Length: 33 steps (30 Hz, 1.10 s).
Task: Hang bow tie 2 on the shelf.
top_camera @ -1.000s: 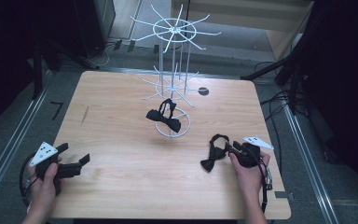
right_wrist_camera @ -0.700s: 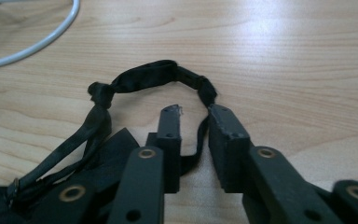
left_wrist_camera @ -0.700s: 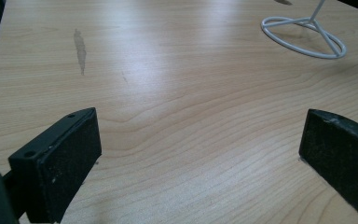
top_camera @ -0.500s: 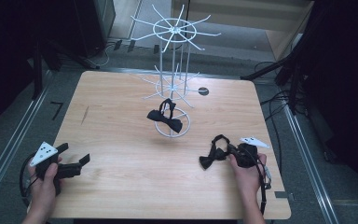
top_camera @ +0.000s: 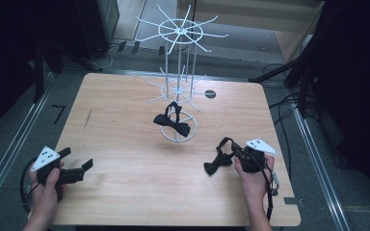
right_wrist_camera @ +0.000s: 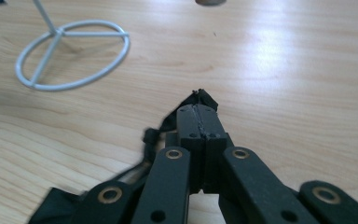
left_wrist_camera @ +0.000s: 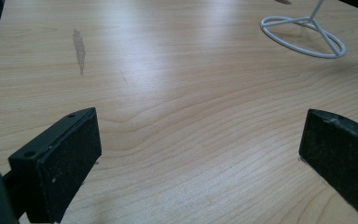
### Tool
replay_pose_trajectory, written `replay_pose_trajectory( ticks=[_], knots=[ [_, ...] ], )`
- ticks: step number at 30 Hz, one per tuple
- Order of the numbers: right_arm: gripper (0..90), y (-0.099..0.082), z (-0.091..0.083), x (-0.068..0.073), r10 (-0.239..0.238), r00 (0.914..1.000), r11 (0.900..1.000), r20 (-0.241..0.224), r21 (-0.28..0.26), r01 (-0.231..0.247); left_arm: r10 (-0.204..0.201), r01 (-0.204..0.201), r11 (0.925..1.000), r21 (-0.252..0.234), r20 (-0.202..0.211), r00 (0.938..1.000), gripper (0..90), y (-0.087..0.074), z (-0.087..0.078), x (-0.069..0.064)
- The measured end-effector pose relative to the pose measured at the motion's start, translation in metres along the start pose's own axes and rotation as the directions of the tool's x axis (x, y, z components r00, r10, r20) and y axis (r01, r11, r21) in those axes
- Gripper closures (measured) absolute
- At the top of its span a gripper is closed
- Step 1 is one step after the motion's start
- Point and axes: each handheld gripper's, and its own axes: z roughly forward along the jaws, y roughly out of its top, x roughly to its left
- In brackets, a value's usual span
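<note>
From the high view, a wooden table (top_camera: 125, 144) is carrying a white wire rack (top_camera: 179, 86) that is standing toward the far edge, a little right of centre. One black bow tie (top_camera: 172, 124) is hanging low on the rack, just above its ring base. A small dark disc (top_camera: 210, 94) is lying near the far right corner. The right gripper (top_camera: 235, 150) is sitting near the right edge, toward the near right corner, and a second bow tie (top_camera: 219, 161) is draping from its tip down and to the left, its bow end touching the tabletop. The left gripper (top_camera: 77, 166) is resting at the near left corner with its jaws spread and nothing between them.

The left gripper view is showing what the high view cannot: the two black pads (left_wrist_camera: 74, 154) are standing far apart, released, with bare wood grain between them. A grey smear (left_wrist_camera: 79, 46) is marking the wood toward the far left, and the rack's ring base (left_wrist_camera: 303, 35) is sitting at the far right.

The right gripper view is looking along jaws clenched tight together, having just been closing, with a fold of the second bow tie's (right_wrist_camera: 158, 135) strap pinched between the pads and poking out past the tip. The rest of the fabric is trailing down to the left beneath the jaws. The ring base (right_wrist_camera: 72, 51) is lying ahead and to the left, well apart from the tie, and the disc (right_wrist_camera: 209, 2) is peeking in at the top edge.
</note>
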Motion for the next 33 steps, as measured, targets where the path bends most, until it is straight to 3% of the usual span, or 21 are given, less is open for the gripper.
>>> replay_pose_trajectory(
  ticks=[9, 19, 33],
  knots=[
    [90.0, 0.013, -0.016, 0.017, -0.063, 0.9976, 0.9948, -0.028, -0.082, 0.06, 0.002, -0.002, 1.0, 0.002, 0.001, 1.0, 0.0, 0.0, 0.0, 0.0],
    [90.0, 0.024, -0.031, 0.031, -0.123, 0.9909, 0.9813, -0.055, -0.155, 0.113, 0.003, -0.003, 1.0, 0.003, 0.001, 1.0, 0.0, 0.0, 0.0, 0.0],
    [90.0, 0.035, -0.041, 0.049, -0.17, 0.9815, 0.9681, -0.087, -0.201, 0.15, 0.007, -0.007, 1.0, 0.005, 0.003, 1.0, 0.0, 0.0, 0.0, 0.0]
  ],
)
